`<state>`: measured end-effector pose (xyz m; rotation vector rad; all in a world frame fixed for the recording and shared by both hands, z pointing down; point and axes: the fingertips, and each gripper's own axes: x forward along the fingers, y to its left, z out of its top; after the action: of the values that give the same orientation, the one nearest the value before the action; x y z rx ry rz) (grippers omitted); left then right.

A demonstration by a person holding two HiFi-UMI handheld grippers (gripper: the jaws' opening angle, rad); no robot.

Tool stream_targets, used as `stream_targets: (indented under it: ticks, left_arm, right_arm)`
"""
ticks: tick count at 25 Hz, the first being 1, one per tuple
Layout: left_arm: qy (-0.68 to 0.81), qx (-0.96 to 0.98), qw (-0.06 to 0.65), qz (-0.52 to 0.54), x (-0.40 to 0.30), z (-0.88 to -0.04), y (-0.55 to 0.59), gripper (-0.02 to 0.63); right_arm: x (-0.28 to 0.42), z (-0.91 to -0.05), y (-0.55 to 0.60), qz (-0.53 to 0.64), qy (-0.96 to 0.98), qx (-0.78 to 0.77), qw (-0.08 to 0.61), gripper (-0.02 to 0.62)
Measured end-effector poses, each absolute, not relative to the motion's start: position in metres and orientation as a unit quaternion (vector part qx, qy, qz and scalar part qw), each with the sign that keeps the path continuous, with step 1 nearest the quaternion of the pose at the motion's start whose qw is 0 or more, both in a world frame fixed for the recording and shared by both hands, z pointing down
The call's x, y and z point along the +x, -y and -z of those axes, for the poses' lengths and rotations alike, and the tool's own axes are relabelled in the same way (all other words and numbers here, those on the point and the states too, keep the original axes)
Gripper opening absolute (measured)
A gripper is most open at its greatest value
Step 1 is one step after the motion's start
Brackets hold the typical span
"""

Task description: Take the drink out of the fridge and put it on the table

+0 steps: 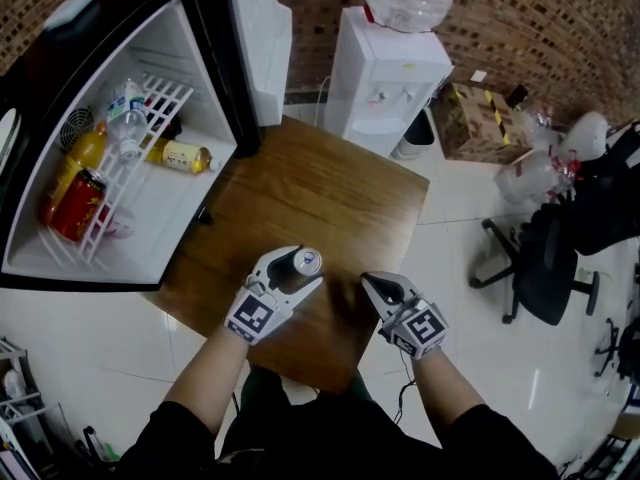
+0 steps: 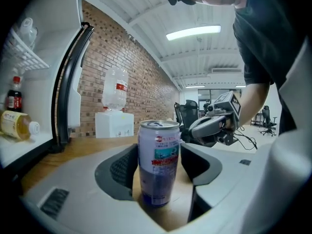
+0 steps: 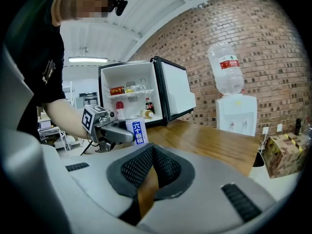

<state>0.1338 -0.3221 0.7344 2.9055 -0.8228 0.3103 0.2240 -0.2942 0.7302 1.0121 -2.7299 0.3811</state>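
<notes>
1. Bare forearms point(image 1: 210, 373) reach in over the near corner of the wooden table point(image 1: 330, 193), each carrying a gripper.
2. At the table's near end, the left gripper point(image 1: 292, 271) sits just inside the edge, with white floor point(image 1: 100, 368) directly beyond that edge.
3. The right gripper point(image 1: 372, 284) is beside it over the same end of the table, close to the right-hand edge. The two grippers are near each other but not touching.
4. Bare wood fills the whole middle and far part of the table, with nothing standing on it there.
5. Along the table's left edge stands the open fridge point(image 1: 190, 223), with bottles and a red can on its shelves. Its door point(image 1: 258, 38) is swung out past the table's far left corner.
6. A water dispenser point(image 1: 385, 78) stands at the table's far corner, and an office chair point(image 1: 545, 268) is well off the right side.
7. The drink can point(image 1: 305, 262) stands upright on the table between the left gripper's jaws. Its pads point(image 2: 121, 167) are spread to the can's width and pressed against both its sides.
8. The right gripper's pads point(image 3: 139, 172) meet at their tips and hold nothing; only a sliver of tabletop shows behind them.
</notes>
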Motion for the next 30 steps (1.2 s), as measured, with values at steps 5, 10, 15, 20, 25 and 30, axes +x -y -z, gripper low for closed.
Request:
stream_targets:
  ticks: [5, 10, 15, 20, 25, 30]
  left_arm:
    - [0.287, 0.951, 0.073, -0.093, 0.119, -0.719, 0.317, 0.318]
    - [0.3, 0.945, 0.087, -0.101, 0.074, -0.684, 0.291, 0.268]
    - [0.294, 0.945, 0.136, -0.049, 0.008, -0.62, 0.245, 0.062]
    - [0.268, 0.94, 0.201, -0.063, -0.049, -0.584, 0.189, 0.006]
    - [0.234, 0.94, 0.234, -0.083, -0.066, -0.553, 0.131, 0.006]
    - [0.247, 0.941, 0.222, -0.063, -0.056, -0.515, 0.08, 0.006]
  right_arm:
    - [0.221, -0.714, 0.294, -0.135, 0.922, 0.349, 0.096, 0.012]
    - [0.217, -0.681, 0.286, -0.15, 0.917, 0.362, 0.08, 0.012]
    - [0.194, -0.632, 0.255, -0.125, 0.915, 0.373, 0.088, 0.012]
    - [0.169, -0.571, 0.202, -0.103, 0.904, 0.407, 0.079, 0.012]
    - [0.165, -0.539, 0.147, -0.108, 0.896, 0.425, 0.066, 0.012]
    - [0.18, -0.524, 0.087, -0.107, 0.906, 0.406, 0.056, 0.012]
